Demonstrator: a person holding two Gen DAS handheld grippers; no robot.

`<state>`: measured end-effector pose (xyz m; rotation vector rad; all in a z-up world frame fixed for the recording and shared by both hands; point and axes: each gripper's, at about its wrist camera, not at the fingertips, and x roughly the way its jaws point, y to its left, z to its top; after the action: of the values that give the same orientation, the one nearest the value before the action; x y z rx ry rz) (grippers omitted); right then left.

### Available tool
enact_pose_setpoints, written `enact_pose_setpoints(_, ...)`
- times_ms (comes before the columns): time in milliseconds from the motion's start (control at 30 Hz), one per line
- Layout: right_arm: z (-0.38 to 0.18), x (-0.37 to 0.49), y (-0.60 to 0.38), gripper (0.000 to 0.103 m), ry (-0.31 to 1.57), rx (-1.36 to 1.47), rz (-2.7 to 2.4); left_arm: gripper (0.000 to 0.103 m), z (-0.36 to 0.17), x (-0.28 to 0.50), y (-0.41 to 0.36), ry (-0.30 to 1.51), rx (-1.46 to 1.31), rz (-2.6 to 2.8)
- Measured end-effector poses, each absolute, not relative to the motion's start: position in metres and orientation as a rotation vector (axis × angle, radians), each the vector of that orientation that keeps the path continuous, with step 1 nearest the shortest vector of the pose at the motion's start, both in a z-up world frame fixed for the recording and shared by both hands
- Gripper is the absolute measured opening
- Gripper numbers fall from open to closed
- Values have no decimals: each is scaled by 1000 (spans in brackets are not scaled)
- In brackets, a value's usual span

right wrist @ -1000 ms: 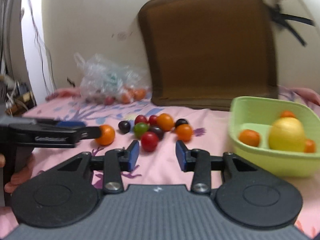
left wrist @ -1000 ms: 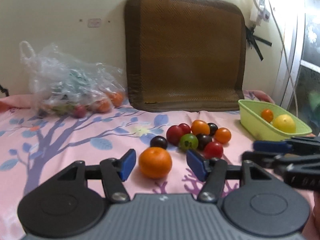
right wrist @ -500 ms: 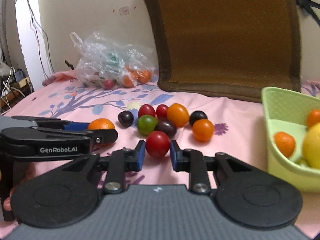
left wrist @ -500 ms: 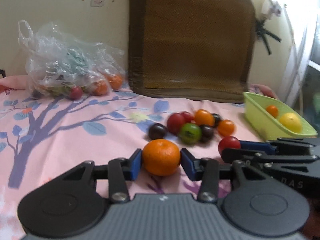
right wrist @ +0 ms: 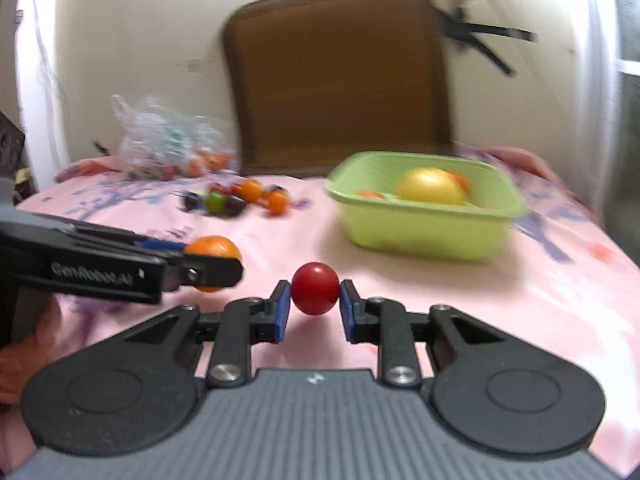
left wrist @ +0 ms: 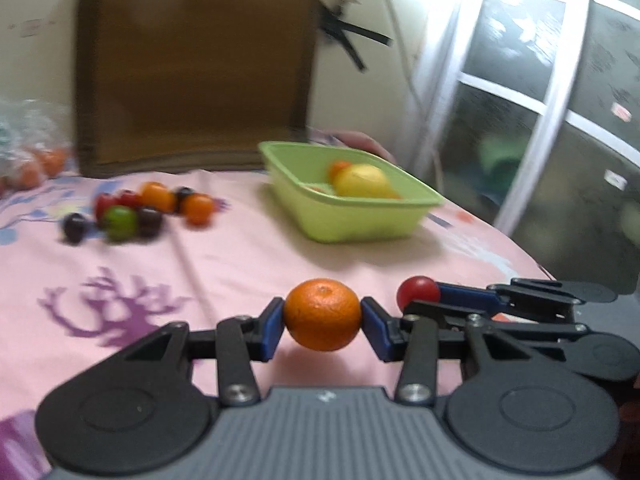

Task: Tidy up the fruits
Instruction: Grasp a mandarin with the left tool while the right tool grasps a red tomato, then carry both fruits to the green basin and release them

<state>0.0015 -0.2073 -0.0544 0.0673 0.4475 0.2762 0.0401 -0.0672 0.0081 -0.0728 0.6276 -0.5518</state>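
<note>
— So, what have I got in each tool?
— My left tool (left wrist: 322,322) clamps the orange (left wrist: 322,314); my right tool (right wrist: 314,306) clamps the red tomato (right wrist: 315,288), both lifted off the pink cloth (right wrist: 540,300).
— And the green basket (right wrist: 424,232)?
— Ahead, slightly right of both tools.

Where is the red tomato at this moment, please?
The red tomato is clamped between the right gripper pads, above the pink cloth, in front of the green basket. The left gripper's orange is beside it.
</note>
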Motion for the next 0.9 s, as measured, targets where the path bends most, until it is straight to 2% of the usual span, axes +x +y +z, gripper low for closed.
enact_pose_setpoints(133, -62, -4, -225, 30, 477, 106, 237, 43, 0, 31, -92, 636, -2, -566)
enact_pose_setpoints(167, -64, -2, -226, 30, 481, 115, 236, 45, -2, 29, -95, 640, 12, -559)
enact_pose_setpoints(200, -65, -2, -227, 30, 485, 124, 238, 53, -3, 28, -97, 640, 24, -550)
enact_pose_setpoints(233, -65, -2, -228, 31, 485, 131, 242, 56, -2, 25, -98, 632, 32, -540)
enact_pose_setpoints(333, -66, -4, -227, 31, 474, 117, 250, 57, 1, 18, -97, 601, 64, -522)
enact_pose_setpoints(467, -68, -7, -235, 32, 476, 131, 257, 54, 2, 15, -97, 604, 83, -518)
enact_pose_setpoints(533, -69, -6, -236, 32, 481, 145, 258, 42, -1, 16, -99, 610, 94, -530)
enact_pose_setpoints(733, -67, -6, -244, 28, 463, 190, 274, 42, 3, 24, -101, 611, 69, -554)
enact_pose_setpoints(900, -38, 5, -263, 24, 340, 216, 224, 42, 33, 56, -105, 564, 41, -548)
